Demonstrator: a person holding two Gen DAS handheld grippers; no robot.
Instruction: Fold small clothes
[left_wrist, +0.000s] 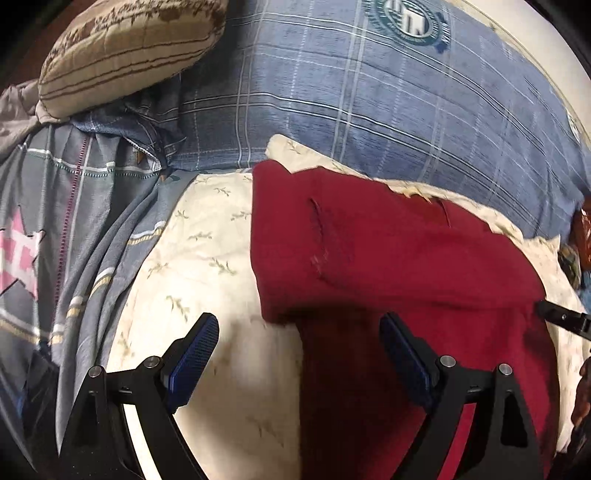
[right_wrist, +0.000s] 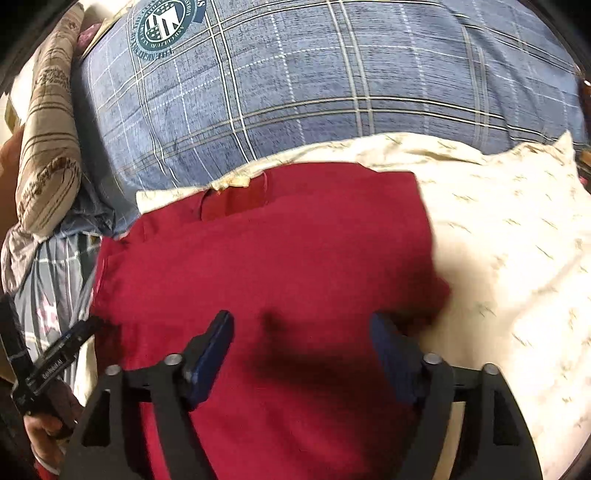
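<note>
A dark red garment (right_wrist: 280, 258), folded over with a pocket slit showing, lies flat on the cream floral sheet (right_wrist: 517, 229).

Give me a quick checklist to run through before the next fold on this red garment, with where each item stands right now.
1. Left gripper open and empty: ok, nothing between its pads.
2. Right gripper open and empty: ok, jaws stand wide above the cloth.
3. Red garment lying on the cream sheet, not on the blue plaid bedding: ok.
4. Garment already folded over once: ok, a doubled edge shows in the left wrist view.
5. Fold smooth and even: cannot tell, the picture is blurred.
6. Near edge of the garment reachable: cannot tell, it runs under the grippers.
</note>
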